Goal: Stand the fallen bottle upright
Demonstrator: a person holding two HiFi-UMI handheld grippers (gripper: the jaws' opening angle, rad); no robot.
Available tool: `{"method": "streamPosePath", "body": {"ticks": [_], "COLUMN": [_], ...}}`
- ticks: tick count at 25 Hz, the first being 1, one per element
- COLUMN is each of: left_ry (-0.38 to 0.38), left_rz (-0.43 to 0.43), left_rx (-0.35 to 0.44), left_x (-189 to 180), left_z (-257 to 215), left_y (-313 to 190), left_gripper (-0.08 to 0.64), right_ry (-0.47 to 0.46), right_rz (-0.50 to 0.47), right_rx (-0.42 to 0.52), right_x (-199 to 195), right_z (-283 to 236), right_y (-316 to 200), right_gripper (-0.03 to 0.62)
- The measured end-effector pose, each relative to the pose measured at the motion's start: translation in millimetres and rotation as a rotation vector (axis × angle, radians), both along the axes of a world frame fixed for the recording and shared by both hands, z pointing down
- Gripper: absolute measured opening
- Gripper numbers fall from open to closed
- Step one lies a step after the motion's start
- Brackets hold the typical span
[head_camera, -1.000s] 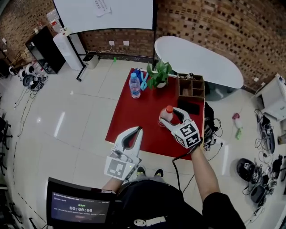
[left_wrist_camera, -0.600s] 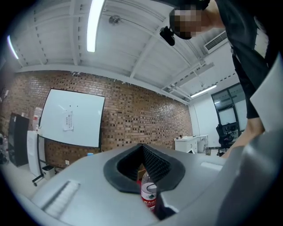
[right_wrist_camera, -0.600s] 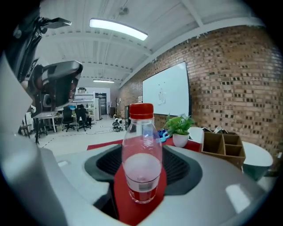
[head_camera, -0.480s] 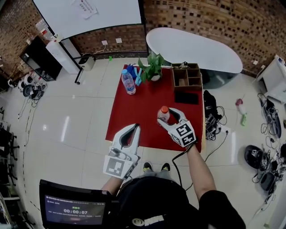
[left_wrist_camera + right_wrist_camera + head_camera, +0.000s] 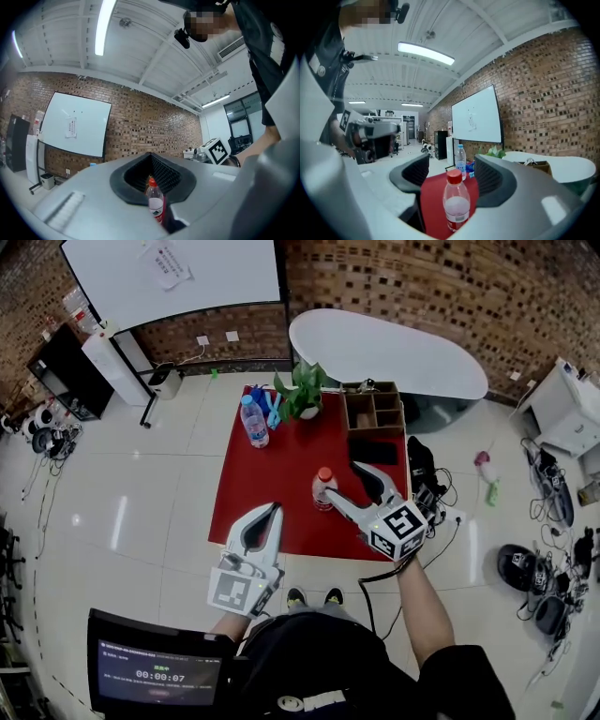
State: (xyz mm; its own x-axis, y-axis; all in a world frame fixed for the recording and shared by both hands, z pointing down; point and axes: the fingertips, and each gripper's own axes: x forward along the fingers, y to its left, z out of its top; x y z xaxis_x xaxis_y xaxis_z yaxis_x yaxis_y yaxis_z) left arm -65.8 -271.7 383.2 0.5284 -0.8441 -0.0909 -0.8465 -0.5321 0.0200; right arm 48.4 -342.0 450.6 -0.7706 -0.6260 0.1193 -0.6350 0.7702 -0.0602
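A clear bottle [image 5: 322, 489] with a red cap stands upright on the red table [image 5: 281, 460], a little red liquid in its bottom. My right gripper [image 5: 343, 487] is open just to the bottle's right, its fingers spread and not touching it. In the right gripper view the bottle [image 5: 456, 202] stands between the two dark pads [image 5: 411, 174] with a gap on each side. My left gripper [image 5: 266, 516] hovers shut at the table's near edge, holding nothing. Through the notch of its shut jaws I see the bottle [image 5: 154, 202].
At the table's far end stand a blue-capped water bottle [image 5: 253, 421], a potted plant [image 5: 300, 394] and a wooden compartment box [image 5: 373, 412]. A flat black object [image 5: 372, 449] lies in front of the box. A white oval table [image 5: 389, 352] stands behind.
The right gripper's jaws have opened off the bottle and drawn back toward the near right. The bottle now stands by itself. The left gripper has stayed put.
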Motion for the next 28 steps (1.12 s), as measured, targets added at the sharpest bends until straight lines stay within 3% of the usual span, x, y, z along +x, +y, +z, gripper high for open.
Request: {"method": "streamPosePath", "body": {"ticks": [4, 5, 6, 7, 11, 17, 28], "left_ry": [0.01, 0.007, 0.002, -0.003, -0.012, -0.021, 0.01], "left_rz": [0.029, 0.035, 0.039, 0.044, 0.066, 0.086, 0.102], "left_rx": [-0.004, -0.012, -0.023, -0.036, -0.069, -0.082, -0.07], "left_x": [7.4, 9.9, 12.7, 16.1, 30.4, 45.3, 17.7], "left_z": [-0.1, 2.5, 6.5, 11.1, 21.2, 26.2, 22.9], "left_y": [2.5, 3.0, 3.6, 4.5, 7.5, 8.0, 30.5], "left_gripper": [0.003, 0.003, 0.003, 0.003, 0.003, 0.003, 0.003], "right_ry": [-0.076, -0.091, -0.102, -0.1, -0.048, -0.029, -0.011], "right_rz": [-0.006, 0.027, 0.071, 0.108, 0.124, 0.132, 0.127], "right_rx": [0.025, 0.02, 0.006, -0.016, -0.069, -0.056, -0.016], "right_x": [10.5, 14.3, 18.2, 20.0, 10.2, 12.1, -22.8], "right_z": [-30.3, -29.9, -25.4, -16.7, 13.4, 11.6, -9.5], "right_y": [35.4, 44.0, 52.2, 60.7, 87.2, 94.0, 116.4], "right_gripper": [0.291, 0.251, 0.017, 0.002, 0.002, 0.002, 0.003]}}
